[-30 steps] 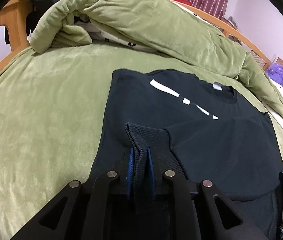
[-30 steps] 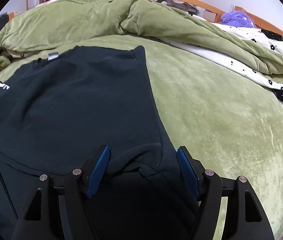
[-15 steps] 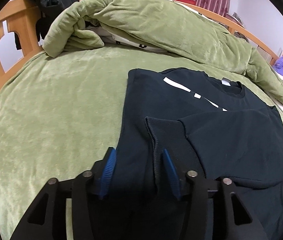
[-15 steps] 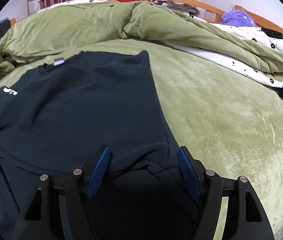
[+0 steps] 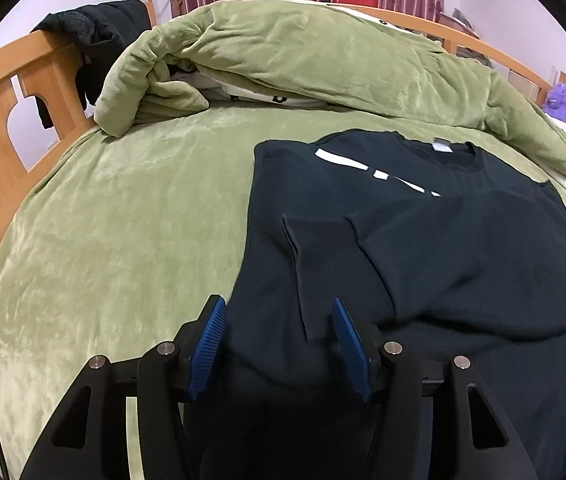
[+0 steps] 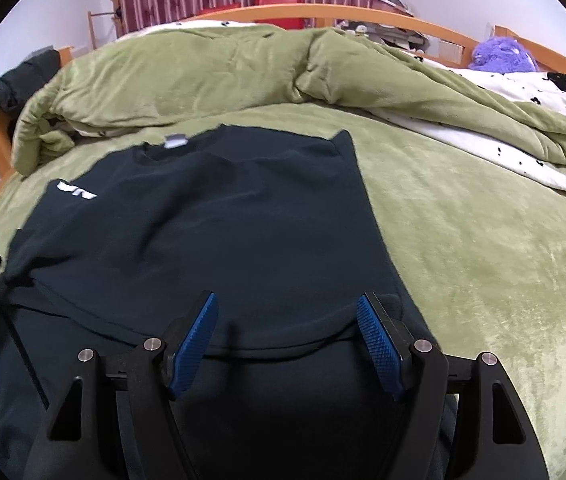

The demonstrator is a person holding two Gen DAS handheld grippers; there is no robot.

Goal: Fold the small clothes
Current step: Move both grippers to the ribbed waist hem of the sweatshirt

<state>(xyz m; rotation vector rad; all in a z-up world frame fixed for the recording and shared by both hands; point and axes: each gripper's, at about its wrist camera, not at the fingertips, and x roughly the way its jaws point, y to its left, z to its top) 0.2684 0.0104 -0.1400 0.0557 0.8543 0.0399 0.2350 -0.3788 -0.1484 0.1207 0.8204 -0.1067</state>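
Note:
A dark navy sweatshirt (image 5: 443,248) lies flat on the green bed cover (image 5: 123,220), neck label (image 5: 441,146) at the far end. Both sleeves are folded in over its body. The ribbed cuff (image 5: 319,256) of one sleeve lies on the shirt, its near end reaching between the blue pads of my left gripper (image 5: 277,308). Those jaws are opening and do not press on the cuff. In the right wrist view the sweatshirt (image 6: 223,220) fills the middle, and my right gripper (image 6: 287,300) hovers open over its near right part, holding nothing.
A bunched green duvet (image 5: 303,52) lies across the far side of the bed. A wooden bed frame (image 5: 11,92) with dark clothes (image 5: 95,28) hung on it stands at the left. A white flowered sheet (image 6: 523,92) and a purple plush (image 6: 499,54) are at the right.
My left gripper let go of the ribbed cuff, which now lies flat on the shirt, and drew back. The right gripper stayed open and also pulled back and up a little.

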